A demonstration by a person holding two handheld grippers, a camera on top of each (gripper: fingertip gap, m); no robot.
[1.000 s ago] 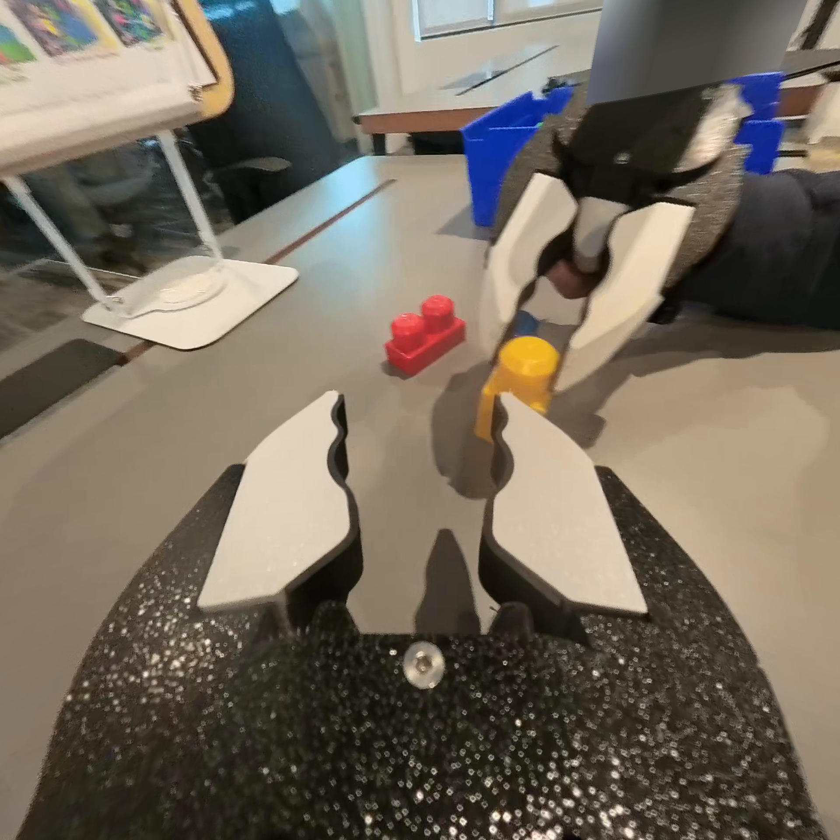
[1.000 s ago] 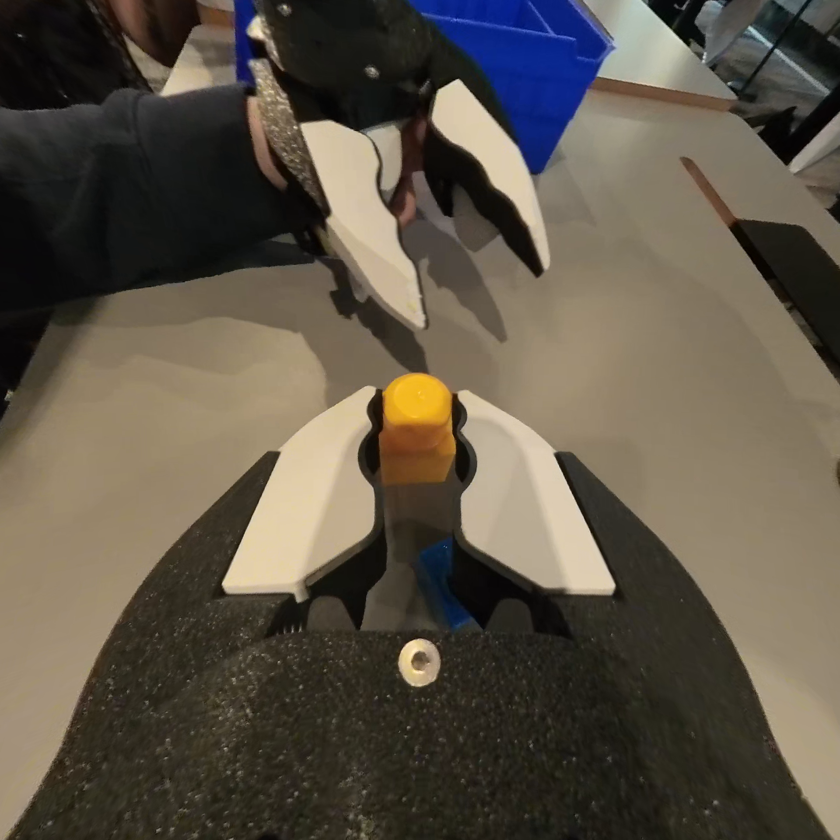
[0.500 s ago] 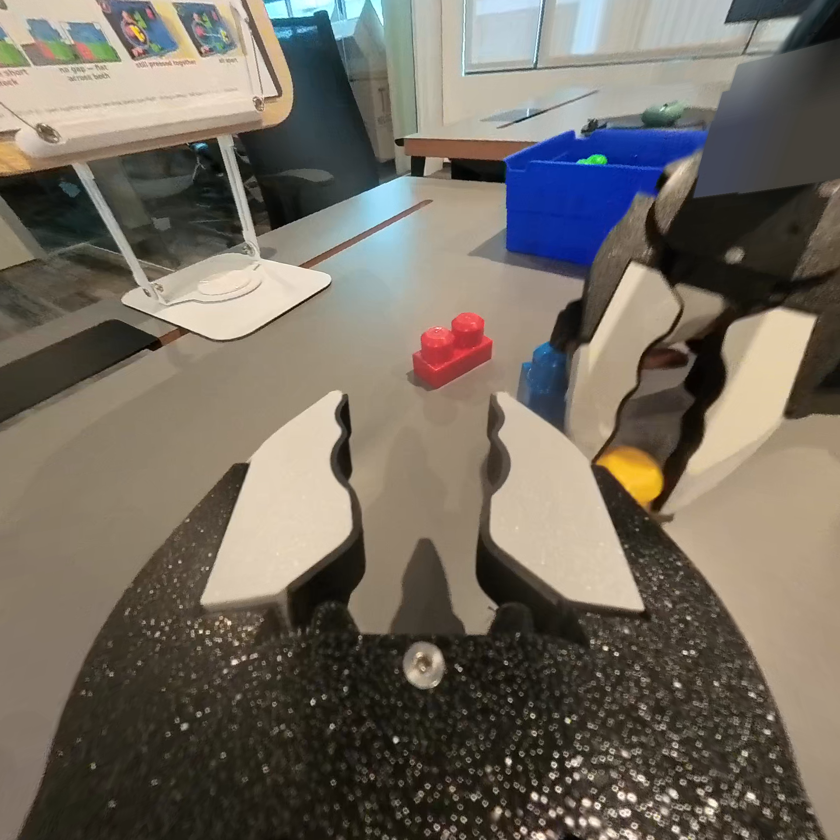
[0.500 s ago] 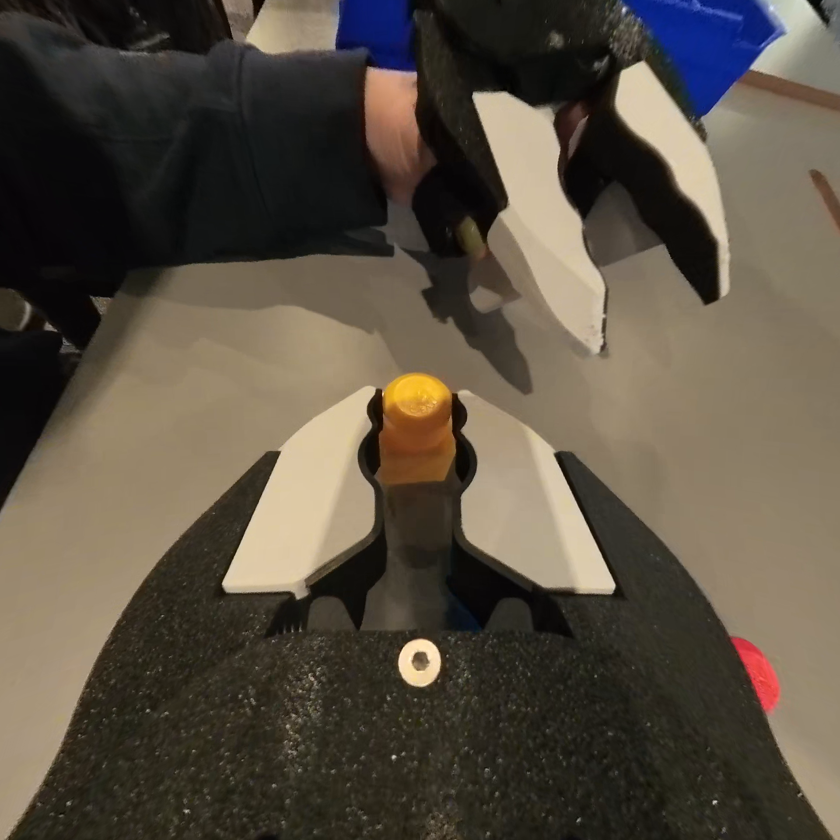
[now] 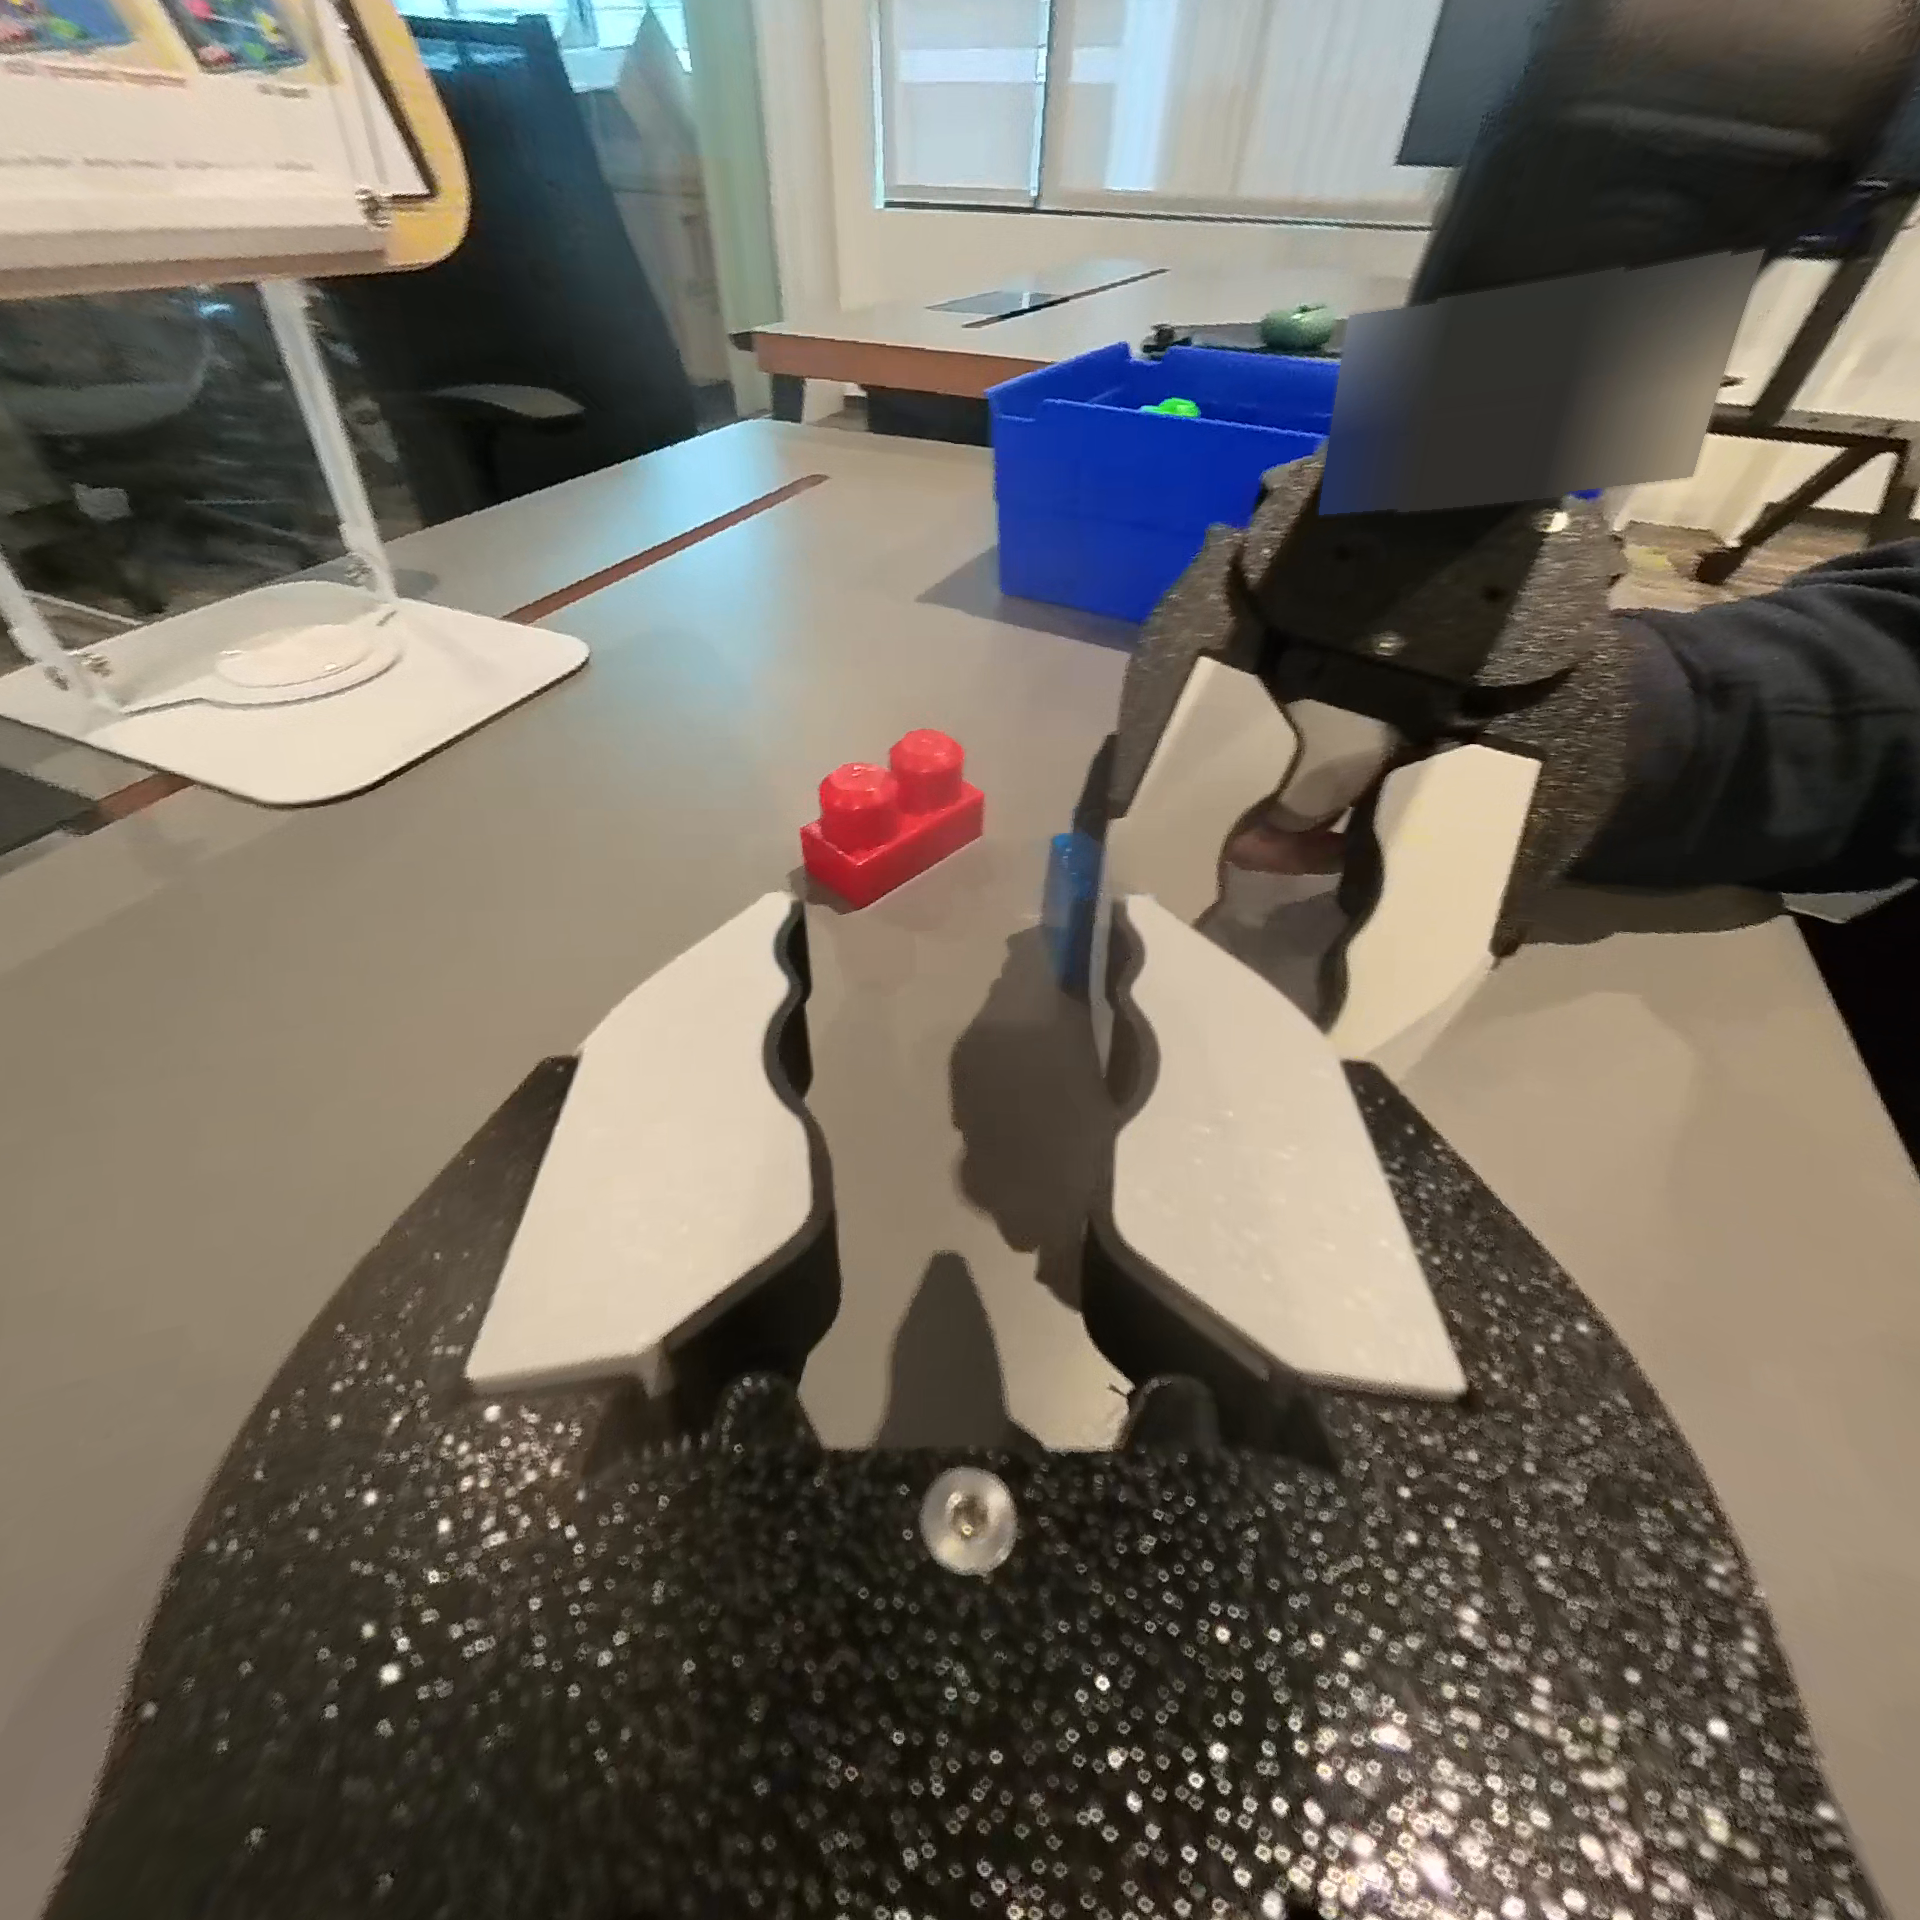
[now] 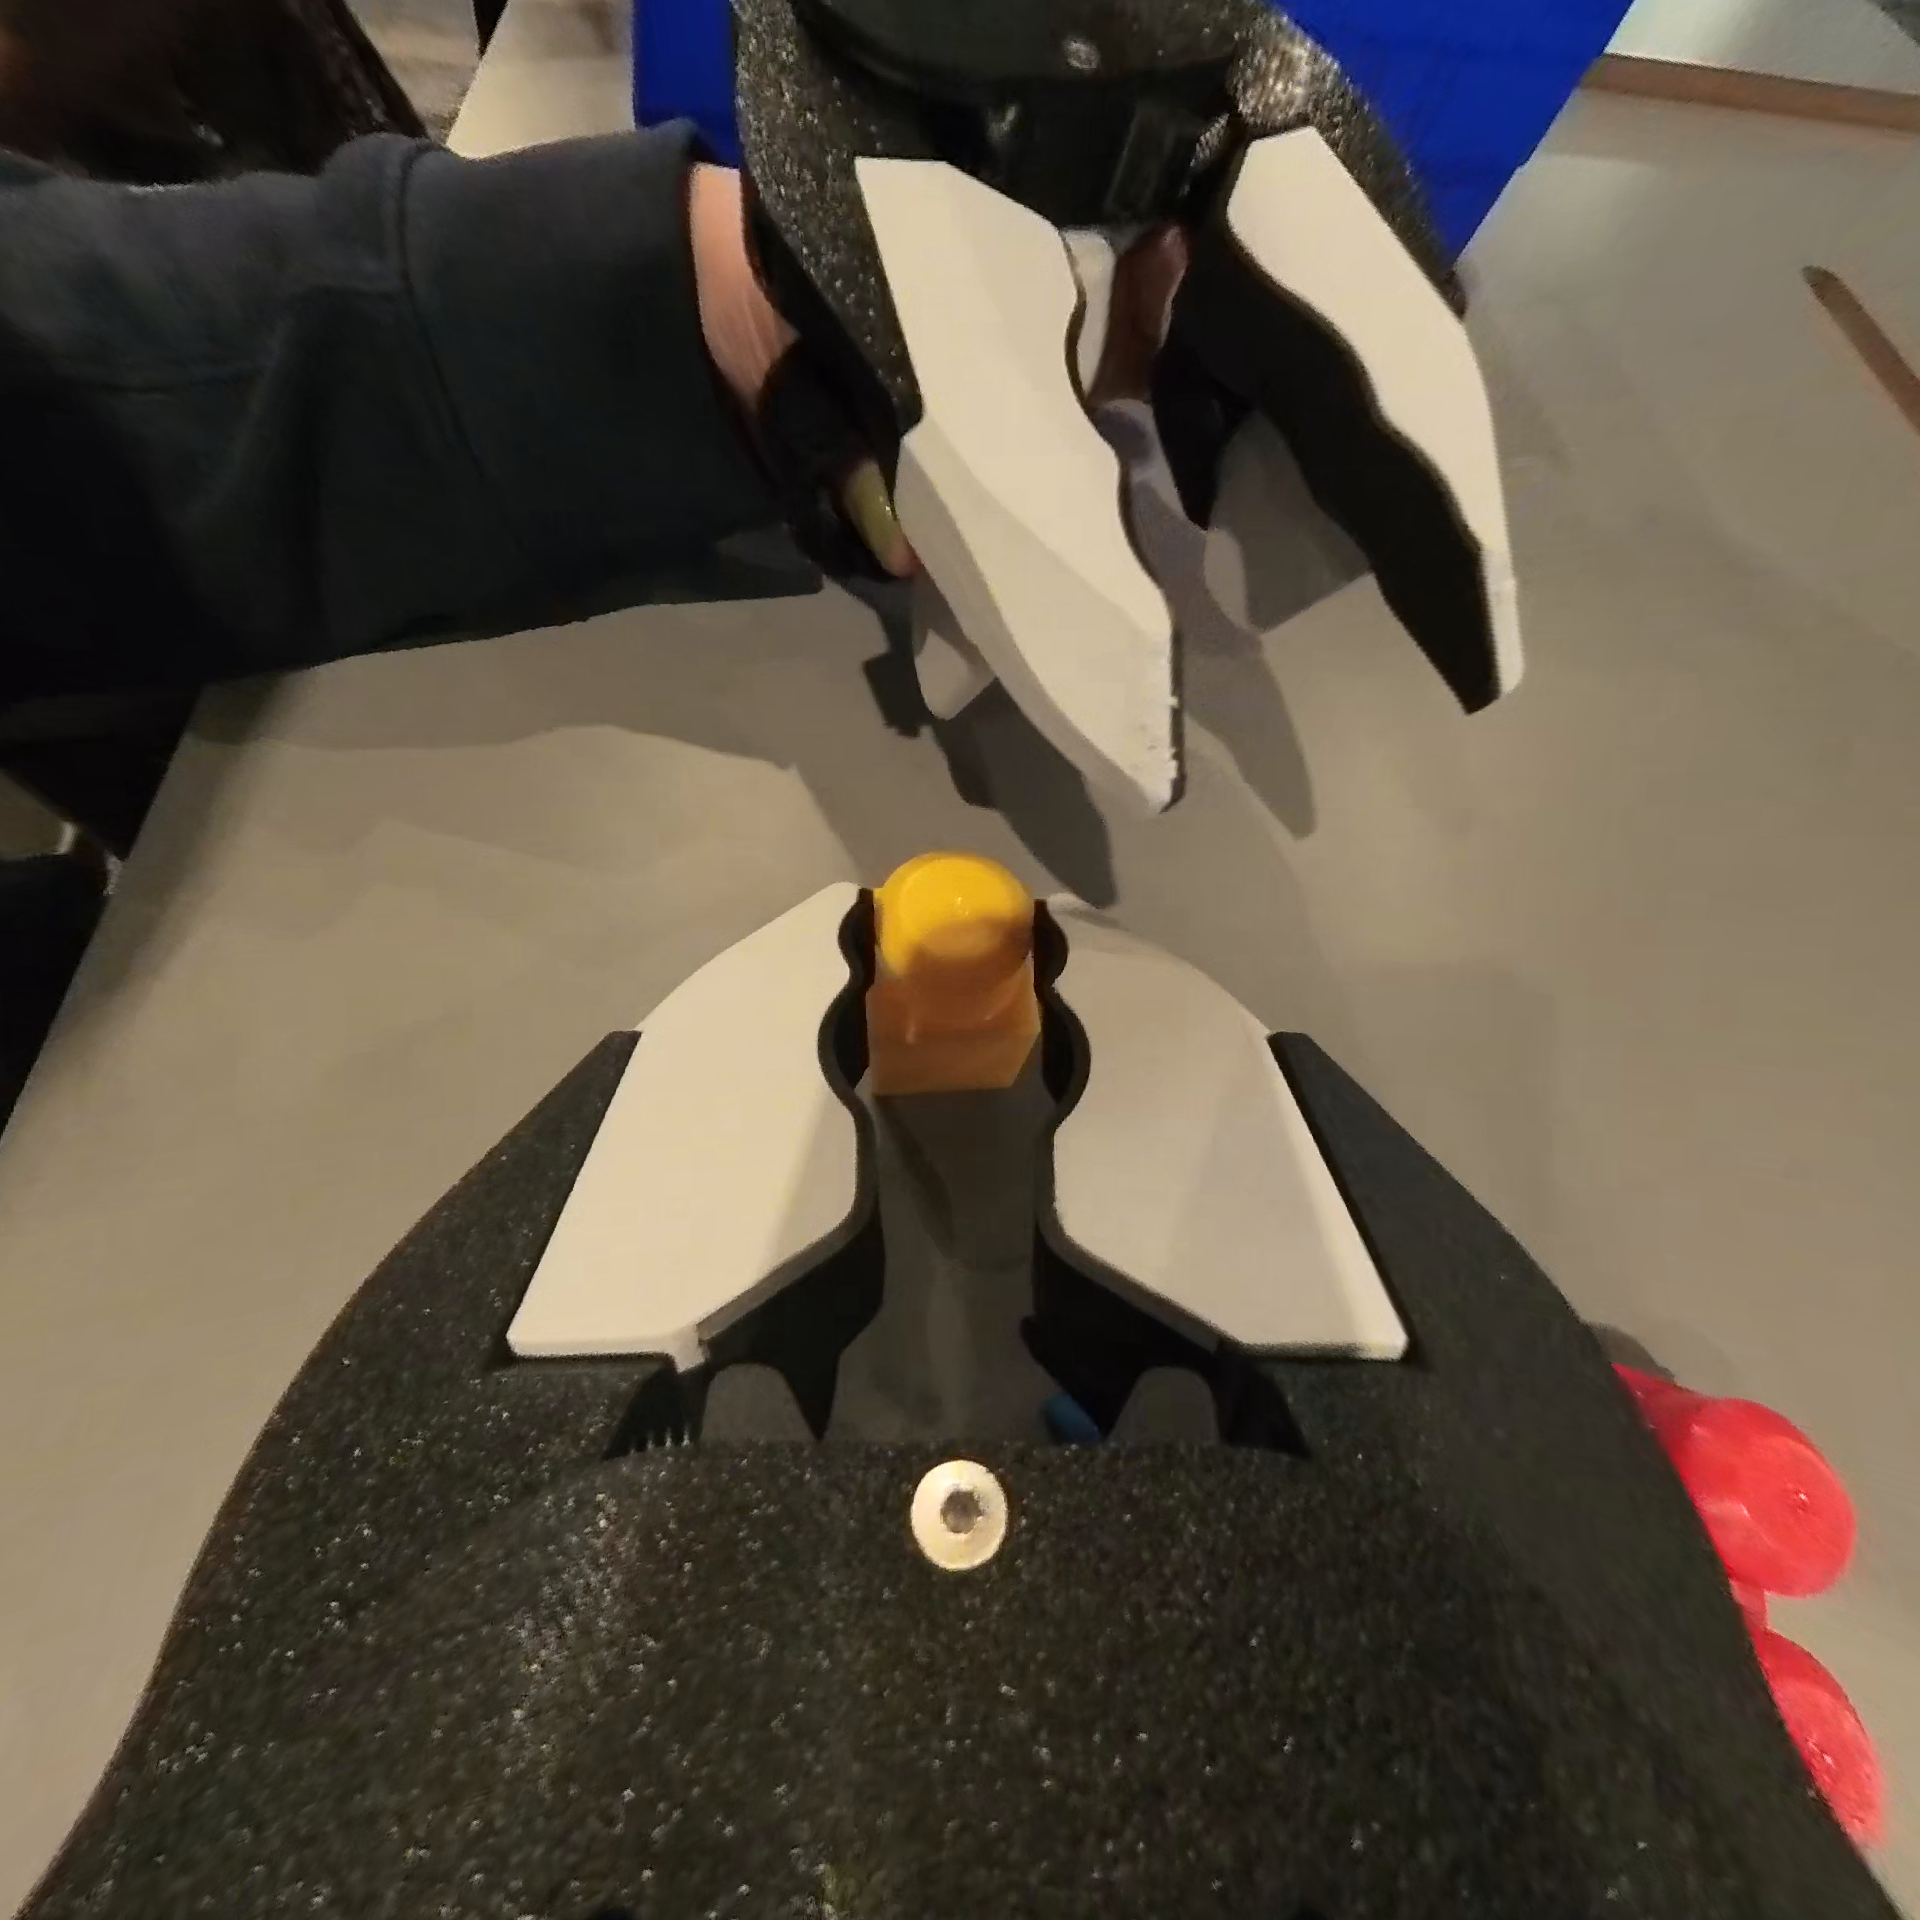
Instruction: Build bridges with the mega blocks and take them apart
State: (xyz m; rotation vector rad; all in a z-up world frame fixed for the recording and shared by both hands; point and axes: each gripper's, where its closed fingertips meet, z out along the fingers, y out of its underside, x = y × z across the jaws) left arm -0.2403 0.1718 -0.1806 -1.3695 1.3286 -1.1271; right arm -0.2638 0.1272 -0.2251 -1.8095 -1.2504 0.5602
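Gripping yellow block [image 6: 951, 977], right gripper [image 6: 951, 925] faces spread left gripper [image 6: 1340, 717].

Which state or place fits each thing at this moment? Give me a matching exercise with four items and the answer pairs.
Things:
1. yellow block
2. red two-stud block
3. left hand-held gripper
4. blue bin

States or places:
A. jaws apart, nothing between them
B. clamped between the right hand-held gripper's fingers
C. at the far side of the table, beyond the blocks
D. lying free on the grey table, studs up

Pairs: 1-B, 2-D, 3-A, 4-C
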